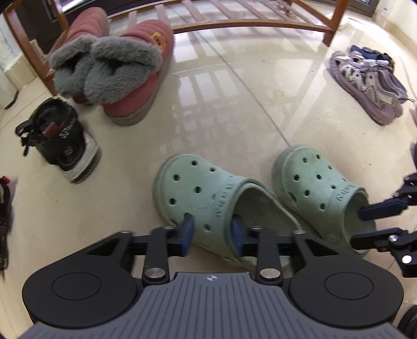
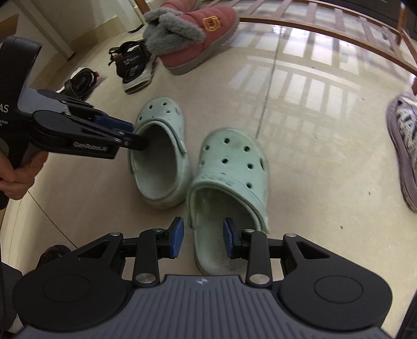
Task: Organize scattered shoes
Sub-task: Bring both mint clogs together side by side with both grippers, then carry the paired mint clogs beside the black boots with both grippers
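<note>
Here each gripper (image 1: 212, 232) (image 2: 200, 238) straddles 1 green clog's (image 1: 203, 193) (image 2: 229, 167) wall.

My two green clogs (image 2: 229, 167) look like matt, scuffed foam; the pink boots (image 1: 146, 78) are quilted cloth with grey fur cuffs. The floor (image 1: 234, 104) is glossy tile — the rack (image 1: 234, 23) looks like varnished wood.

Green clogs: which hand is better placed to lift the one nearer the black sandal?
Left gripper: its fingers straddle that clog at its side wall; the right gripper straddles the other clog.
</note>
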`<state>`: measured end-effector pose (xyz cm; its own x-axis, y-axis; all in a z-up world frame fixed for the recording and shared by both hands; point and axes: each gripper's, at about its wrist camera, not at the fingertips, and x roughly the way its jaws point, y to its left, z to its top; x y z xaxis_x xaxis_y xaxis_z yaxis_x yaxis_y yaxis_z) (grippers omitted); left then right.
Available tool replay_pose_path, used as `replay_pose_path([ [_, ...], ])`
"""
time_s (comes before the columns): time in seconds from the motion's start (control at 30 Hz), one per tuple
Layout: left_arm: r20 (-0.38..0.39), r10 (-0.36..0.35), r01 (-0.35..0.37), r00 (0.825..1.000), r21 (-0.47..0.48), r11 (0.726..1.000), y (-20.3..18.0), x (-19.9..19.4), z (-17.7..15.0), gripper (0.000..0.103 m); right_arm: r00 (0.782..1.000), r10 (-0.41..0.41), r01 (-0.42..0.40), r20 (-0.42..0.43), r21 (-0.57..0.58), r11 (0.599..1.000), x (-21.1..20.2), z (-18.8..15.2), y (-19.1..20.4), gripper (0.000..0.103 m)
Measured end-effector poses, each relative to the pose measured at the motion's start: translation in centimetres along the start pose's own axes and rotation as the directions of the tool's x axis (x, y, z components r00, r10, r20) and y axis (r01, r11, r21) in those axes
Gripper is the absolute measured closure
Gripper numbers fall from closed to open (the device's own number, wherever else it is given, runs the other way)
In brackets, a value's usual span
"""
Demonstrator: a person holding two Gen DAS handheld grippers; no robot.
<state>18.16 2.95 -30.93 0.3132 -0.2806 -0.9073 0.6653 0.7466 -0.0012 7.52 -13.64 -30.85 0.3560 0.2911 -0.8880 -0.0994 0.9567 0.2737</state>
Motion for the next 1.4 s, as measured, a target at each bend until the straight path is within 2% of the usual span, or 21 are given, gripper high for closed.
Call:
replay_pose_path([
  [0.13, 0.023, 0.007, -0.008, 1.0, 0.054, 0.999, -0.7, -0.2, -0.5, 0.086, 1.0, -0.011, 0.011, 0.007, 0.0, 1.0, 0.2, 0.5, 0.1, 0.066],
  [0.43, 0.011, -0.039, 0.037, 0.999, 0.121, 0.992, -2.3, -0.7, -1.5, 0.087, 1.0, -0.002, 0.002, 0.022, 0.015, 1.0, 0.4, 1.4, 0.3, 0.066],
  [0.57, -0.004, -0.084, 0.084, 0.996, 0.134, 0.987, -3.6, -0.9, -1.8, 0.087, 1.0, 0.003, -0.003, 0.018, -0.002, 1.0, 0.5, 1.5, 0.7, 0.066],
  [0.73, -0.008, -0.096, 0.096, 0.995, 0.17, 0.981, -5.2, -1.0, -2.1, 0.086, 1.0, 0.0, 0.0, 0.003, -0.018, 1.0, 0.6, 1.3, 1.1, 0.065],
  [0.83, -0.012, -0.104, 0.104, 0.995, 0.159, 0.982, -5.3, -1.1, -2.1, 0.086, 1.0, -0.016, 0.016, -0.009, -0.029, 0.999, 0.9, 0.9, 1.3, 0.061],
  [1.03, -0.016, -0.113, 0.114, 0.994, 0.121, 0.986, -5.1, -1.1, -2.1, 0.085, 0.997, -0.074, 0.073, -0.011, -0.077, 0.994, 2.0, 1.0, 2.4, 0.061],
  [1.23, -0.02, -0.124, 0.125, 0.992, 0.071, 0.99, -3.7, -1.5, -2.2, 0.077, 0.993, -0.121, 0.12, -0.001, -0.096, 0.988, 2.9, 1.5, 2.8, 0.061],
  [1.33, 0.001, -0.145, 0.145, 0.989, 0.042, 0.989, -2.9, -2.2, -2.6, 0.071, 0.991, -0.131, 0.13, -0.002, -0.096, 0.987, 3.4, 1.7, 3.0, 0.061],
  [1.4, 0.045, -0.152, 0.152, 0.987, 0.007, 0.988, -2.1, -3.1, -3.0, 0.069, 0.989, -0.145, 0.144, -0.004, -0.094, 0.985, 4.0, 1.9, 3.1, 0.062],
])
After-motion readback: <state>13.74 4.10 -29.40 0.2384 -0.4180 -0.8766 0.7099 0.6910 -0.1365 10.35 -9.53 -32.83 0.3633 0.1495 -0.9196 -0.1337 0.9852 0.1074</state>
